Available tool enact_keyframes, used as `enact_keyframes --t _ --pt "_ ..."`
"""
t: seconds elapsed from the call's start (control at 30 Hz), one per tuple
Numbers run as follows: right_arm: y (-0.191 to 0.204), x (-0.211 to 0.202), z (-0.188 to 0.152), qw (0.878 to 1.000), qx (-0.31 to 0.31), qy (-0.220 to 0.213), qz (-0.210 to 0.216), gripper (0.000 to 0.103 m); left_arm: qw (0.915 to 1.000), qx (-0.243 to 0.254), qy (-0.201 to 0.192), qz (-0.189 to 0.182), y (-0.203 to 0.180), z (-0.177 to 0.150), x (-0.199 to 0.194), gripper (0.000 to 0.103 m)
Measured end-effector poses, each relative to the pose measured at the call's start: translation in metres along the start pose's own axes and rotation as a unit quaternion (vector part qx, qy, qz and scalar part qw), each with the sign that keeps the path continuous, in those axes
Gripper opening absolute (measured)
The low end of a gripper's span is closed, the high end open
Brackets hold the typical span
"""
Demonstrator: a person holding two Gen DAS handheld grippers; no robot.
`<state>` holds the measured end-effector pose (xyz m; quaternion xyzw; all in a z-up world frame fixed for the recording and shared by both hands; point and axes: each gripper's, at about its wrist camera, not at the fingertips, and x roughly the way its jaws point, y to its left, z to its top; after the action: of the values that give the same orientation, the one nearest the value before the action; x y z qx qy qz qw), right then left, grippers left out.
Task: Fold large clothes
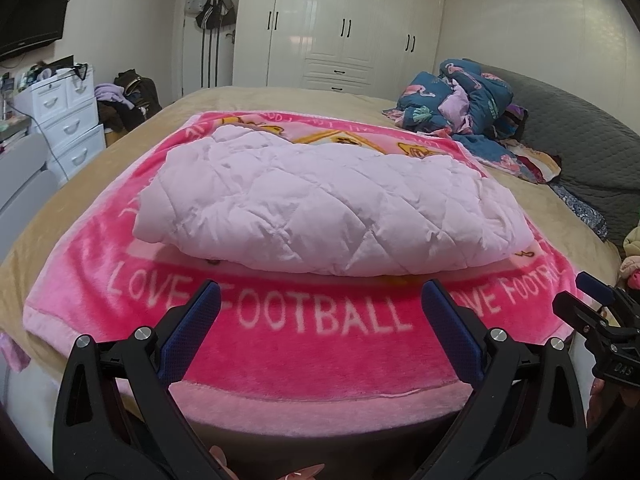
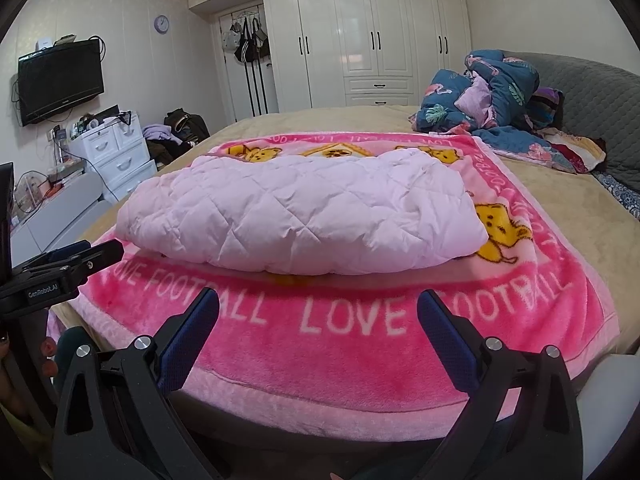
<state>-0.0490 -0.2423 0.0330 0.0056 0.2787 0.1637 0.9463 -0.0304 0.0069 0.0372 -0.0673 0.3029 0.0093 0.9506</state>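
A pale pink quilted garment [image 1: 320, 200] [image 2: 296, 212] lies folded into a thick bundle on a bright pink "LOVE FOOTBALL" blanket [image 1: 320, 356] [image 2: 352, 364] spread over the bed. My left gripper [image 1: 320, 292] hangs open over the blanket's near border, short of the bundle, holding nothing. My right gripper [image 2: 318, 300] is likewise open and empty, just short of the bundle's front edge. The right gripper [image 1: 596, 292] also shows at the right edge of the left wrist view, and the left gripper [image 2: 76, 256] at the left edge of the right wrist view.
A beige bedspread [image 1: 280, 98] lies under the blanket. A crumpled blue floral quilt [image 1: 464, 100] [image 2: 496, 92] sits at the far right by a grey headboard [image 2: 592, 92]. White drawers [image 1: 68, 120], a wall television [image 2: 60, 80] and white wardrobes [image 2: 360, 40] stand beyond the bed.
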Motion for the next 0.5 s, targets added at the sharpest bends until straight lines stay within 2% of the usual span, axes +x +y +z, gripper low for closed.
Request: enact_keyframes --t 0.5 --pt "-0.0004 -0.0007 0.0012 1.000 0.001 -0.001 0.001 0.099 1.0000 0.000 0.000 0.001 0.0010 0.0006 -0.0005 0.094"
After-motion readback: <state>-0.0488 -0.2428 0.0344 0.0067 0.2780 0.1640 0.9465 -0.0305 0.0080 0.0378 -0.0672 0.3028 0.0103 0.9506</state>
